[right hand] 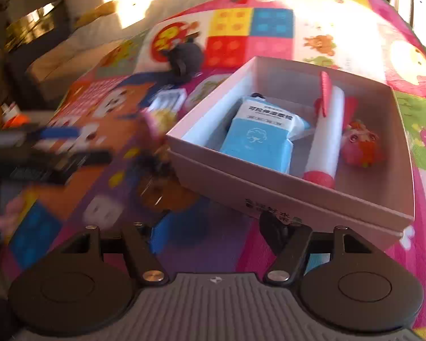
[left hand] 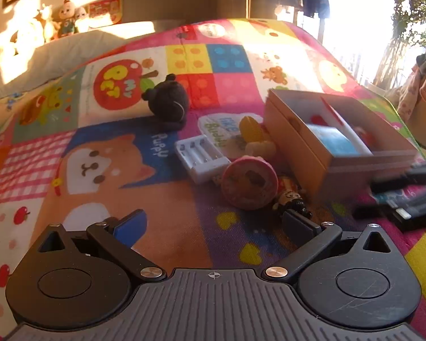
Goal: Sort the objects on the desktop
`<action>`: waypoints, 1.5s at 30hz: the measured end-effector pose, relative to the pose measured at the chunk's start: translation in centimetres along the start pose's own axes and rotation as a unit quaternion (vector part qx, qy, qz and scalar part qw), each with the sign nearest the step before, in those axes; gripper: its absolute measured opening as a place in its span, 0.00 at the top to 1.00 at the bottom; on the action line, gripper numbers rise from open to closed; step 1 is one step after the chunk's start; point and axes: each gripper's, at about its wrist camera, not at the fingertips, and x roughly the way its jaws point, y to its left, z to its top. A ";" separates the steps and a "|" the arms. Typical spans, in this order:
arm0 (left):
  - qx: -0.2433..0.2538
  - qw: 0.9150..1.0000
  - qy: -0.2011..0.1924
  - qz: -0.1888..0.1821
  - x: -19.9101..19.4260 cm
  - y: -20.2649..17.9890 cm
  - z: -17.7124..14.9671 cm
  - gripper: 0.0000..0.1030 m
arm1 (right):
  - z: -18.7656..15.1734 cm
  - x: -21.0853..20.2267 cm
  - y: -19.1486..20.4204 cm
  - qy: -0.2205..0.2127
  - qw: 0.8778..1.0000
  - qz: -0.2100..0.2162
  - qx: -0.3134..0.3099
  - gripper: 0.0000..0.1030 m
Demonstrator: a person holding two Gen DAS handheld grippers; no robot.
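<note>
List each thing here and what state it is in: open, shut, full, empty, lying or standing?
Box: open, no lid, partly filled.
Blue tissue pack: lying inside box.
White roller: lying inside box.
Battery charger: empty, lying outside.
Left gripper: open, empty.
Right gripper: open, empty.

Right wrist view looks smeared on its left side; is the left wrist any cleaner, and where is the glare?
Right wrist view: left side motion-blurred, the open cardboard box and blue tissue pack stay readable, sun washes out the top. Left wrist view: mostly sharp, the white battery charger crisp; blur only at the right edge; window glare upper right.
</note>
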 end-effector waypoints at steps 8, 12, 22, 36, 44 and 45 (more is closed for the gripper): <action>-0.061 0.998 0.020 0.022 0.3 3.3 0.1 0.00 | 4.5 -1.4 3.9 -0.020 0.997 0.039 -0.057 0.35; -0.087 0.993 0.049 0.060 1.3 4.8 0.4 0.00 | 13.3 -0.1 6.1 -0.042 0.996 0.078 0.015 0.00; -0.119 0.988 0.078 0.053 1.4 8.0 0.0 0.00 | 25.2 21.9 11.1 0.064 0.995 -0.076 -0.010 0.35; -0.026 0.998 0.053 -0.020 -0.1 4.6 -1.0 0.00 | 14.3 1.0 8.3 0.026 0.996 0.069 -0.051 0.73; 0.003 0.998 0.049 -0.048 -1.0 0.1 -2.1 0.00 | 6.0 -2.9 4.8 -0.013 0.999 0.049 -0.005 0.66; 0.004 0.998 0.044 -0.053 -1.4 -0.1 -2.0 0.00 | 4.9 -2.9 4.9 -0.019 0.999 0.019 -0.021 0.62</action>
